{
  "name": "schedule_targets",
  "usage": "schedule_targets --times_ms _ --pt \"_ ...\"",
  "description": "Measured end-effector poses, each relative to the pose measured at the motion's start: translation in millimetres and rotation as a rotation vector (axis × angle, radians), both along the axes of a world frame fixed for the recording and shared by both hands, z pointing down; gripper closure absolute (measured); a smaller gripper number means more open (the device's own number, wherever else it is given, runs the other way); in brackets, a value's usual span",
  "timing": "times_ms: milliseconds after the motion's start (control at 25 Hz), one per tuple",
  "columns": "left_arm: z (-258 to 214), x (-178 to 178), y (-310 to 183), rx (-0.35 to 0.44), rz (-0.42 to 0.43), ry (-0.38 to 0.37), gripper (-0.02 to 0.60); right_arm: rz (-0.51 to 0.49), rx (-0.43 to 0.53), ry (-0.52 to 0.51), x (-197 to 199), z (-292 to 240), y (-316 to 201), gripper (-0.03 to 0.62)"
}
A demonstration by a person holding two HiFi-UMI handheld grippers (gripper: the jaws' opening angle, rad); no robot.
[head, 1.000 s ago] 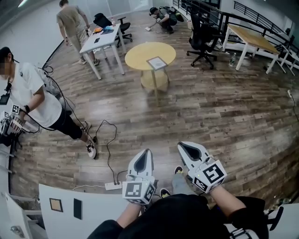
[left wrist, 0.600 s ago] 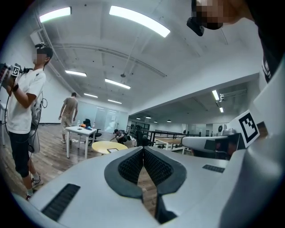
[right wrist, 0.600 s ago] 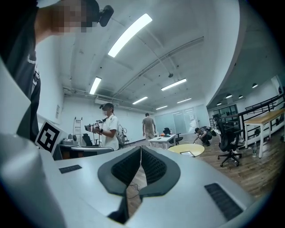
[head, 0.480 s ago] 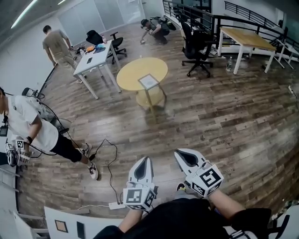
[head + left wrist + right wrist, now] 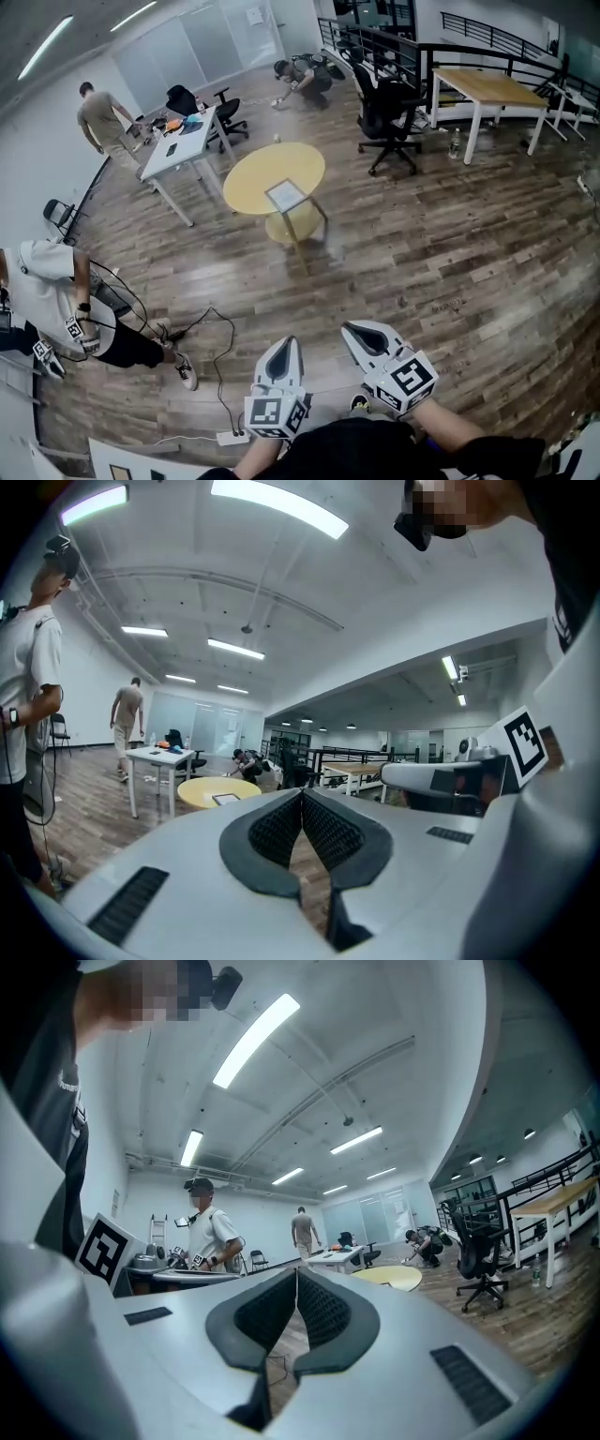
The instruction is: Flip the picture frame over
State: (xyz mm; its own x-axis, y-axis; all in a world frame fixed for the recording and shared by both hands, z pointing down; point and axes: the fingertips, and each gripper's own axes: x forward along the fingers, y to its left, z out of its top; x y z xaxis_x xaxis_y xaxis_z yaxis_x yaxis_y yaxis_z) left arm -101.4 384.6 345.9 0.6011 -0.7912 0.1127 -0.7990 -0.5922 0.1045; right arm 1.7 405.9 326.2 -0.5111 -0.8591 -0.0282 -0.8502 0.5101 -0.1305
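The picture frame point(image 5: 287, 195) lies flat on a round yellow table point(image 5: 246, 180) far ahead across the wooden floor. It also shows small in the left gripper view as the frame point(image 5: 226, 799) on the table point(image 5: 202, 787). My left gripper point(image 5: 284, 343) and right gripper point(image 5: 349, 328) are held side by side close to my body, pointing toward the table. Both are shut with nothing between the jaws. The left gripper point(image 5: 302, 794) and the right gripper point(image 5: 297, 1271) show their pads meeting at the tips. The table's edge point(image 5: 394, 1278) is visible in the right gripper view.
A person point(image 5: 56, 300) with grippers stands at the left beside floor cables and a power strip point(image 5: 230, 437). Behind the round table are a white desk point(image 5: 178, 141), black office chairs point(image 5: 386, 103), a wooden desk point(image 5: 483, 86), a standing person point(image 5: 98, 114) and a crouching person point(image 5: 300, 73).
The round table with the frame has come lower and nearer in the head view. The person at the left has slid toward the lower left. Both grippers stayed shut, side by side.
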Motion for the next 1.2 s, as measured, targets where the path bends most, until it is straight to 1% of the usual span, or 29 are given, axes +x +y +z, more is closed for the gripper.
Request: schedule_targets --times_ms 440,720,800,920,1080,1200 --pt "6.4 5.4 -46.3 -0.007 0.004 -0.002 0.558 -0.016 -0.018 0.005 -2.6 6.4 -48.1 0.576" --pt "4.9 -9.5 -104.0 -0.011 0.020 0.016 0.558 -0.006 -0.029 0.014 -21.1 6.9 -104.2 0.576" --pt "2.8 -15.2 -125.8 -0.012 0.026 0.020 0.558 -0.006 -0.031 0.021 -29.7 3.9 -125.7 0.576" --pt "0.6 -35.1 -153.7 -0.017 0.018 0.025 0.558 -0.021 -0.045 0.040 -53.1 0.8 -155.7 0.576" --pt "2.2 -63.6 -181.6 -0.010 0.010 0.032 0.558 -0.051 -0.036 0.054 -88.7 -0.8 -187.7 0.576" --pt "1.7 -73.1 -199.9 -0.006 0.019 0.054 0.558 -0.069 -0.028 0.069 -105.7 -2.5 -207.9 0.576"
